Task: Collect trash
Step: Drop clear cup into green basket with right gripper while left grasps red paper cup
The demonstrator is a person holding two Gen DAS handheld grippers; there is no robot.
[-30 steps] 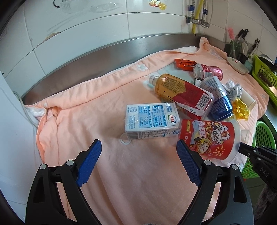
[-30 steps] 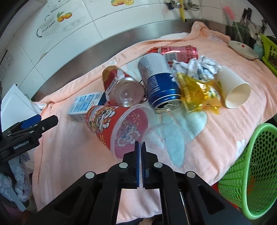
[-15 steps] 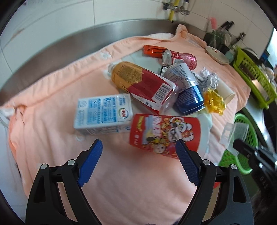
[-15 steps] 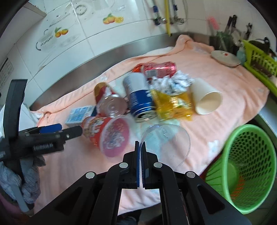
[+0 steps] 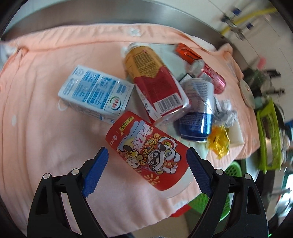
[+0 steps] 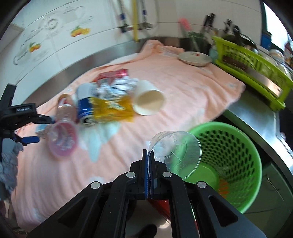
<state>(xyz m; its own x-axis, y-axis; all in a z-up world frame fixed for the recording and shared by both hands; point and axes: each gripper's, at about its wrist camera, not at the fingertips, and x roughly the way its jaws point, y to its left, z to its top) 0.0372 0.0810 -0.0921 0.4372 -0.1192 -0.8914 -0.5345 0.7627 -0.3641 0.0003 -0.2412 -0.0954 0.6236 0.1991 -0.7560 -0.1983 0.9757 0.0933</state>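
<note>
My right gripper (image 6: 150, 155) is shut on the rim of a clear plastic lid (image 6: 175, 153) and holds it at the near rim of the green basket (image 6: 243, 146). My left gripper (image 5: 147, 164) is open, its jaws on either side of a red cartoon cup (image 5: 148, 153) lying on the pink towel (image 5: 45, 128). Behind the cup lie a blue-white milk carton (image 5: 95, 93), a red-gold bottle (image 5: 153, 78), a blue can (image 5: 197, 109), a red can (image 5: 212, 75), a yellow wrapper (image 5: 219, 141), crumpled foil (image 5: 225, 111) and a white paper cup (image 6: 148, 100).
A green dish rack (image 6: 256, 64) and a white plate (image 6: 194, 58) stand at the back right. A steel backsplash (image 5: 109, 11) and tiled wall run behind the towel. The basket stands below the counter's front edge, right of the towel.
My right gripper has pulled the clear lid off the red cup and carried it right to the green basket. My left gripper has moved in over the red cup.
</note>
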